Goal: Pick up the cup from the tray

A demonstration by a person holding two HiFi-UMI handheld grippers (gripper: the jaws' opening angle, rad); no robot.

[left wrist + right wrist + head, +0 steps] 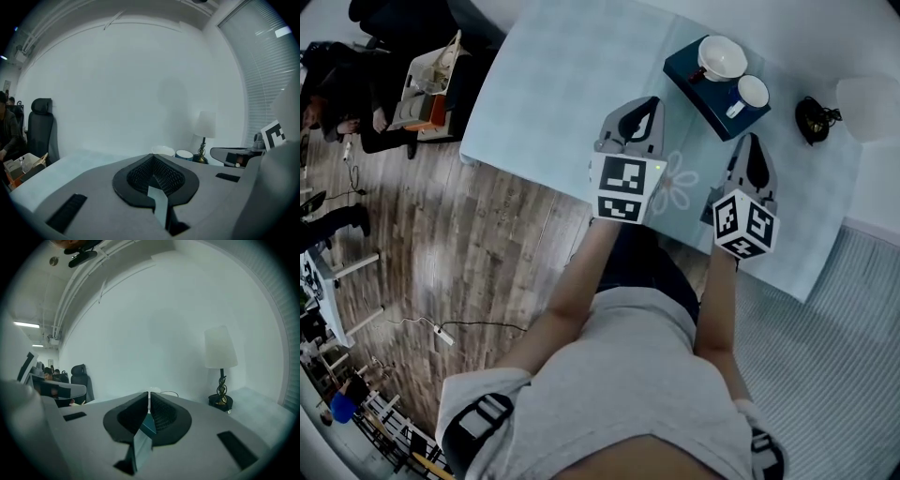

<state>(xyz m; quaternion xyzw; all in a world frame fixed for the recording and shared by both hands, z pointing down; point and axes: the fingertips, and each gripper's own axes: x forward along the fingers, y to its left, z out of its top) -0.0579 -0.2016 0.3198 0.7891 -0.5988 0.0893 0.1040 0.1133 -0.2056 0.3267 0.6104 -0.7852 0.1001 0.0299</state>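
Cup (721,57), white and wide, on the dark blue tray (701,98) at the far part of the table (553,94), just beside a second cup (753,91) with a blue outside; neither one in any grip. Nearest in the head view, a grey shirt (628,375) and two bare forearms reaching out over the table's near edge, with wooden floor (441,244) to the left and grey carpet (825,356) to the right. At the end of each forearm, a cube with square markers, then a grey gripper body pointing away toward the tray. Left gripper (652,101) over the pale blue cloth, tip near the tray's left side but clear of it; jaws pressed together, nothing between them. Right gripper (753,141) just short of the tray's near corner, close to the second cup yet apart from it; jaws likewise closed on each other and empty. On the cloth between the two grippers, a pale flower print (677,183). Past the tray to the right, a table lamp (814,119) with a black base and a white shade. Farthest off in the left gripper view, a black office chair (41,131) against a plain white wall (140,84).
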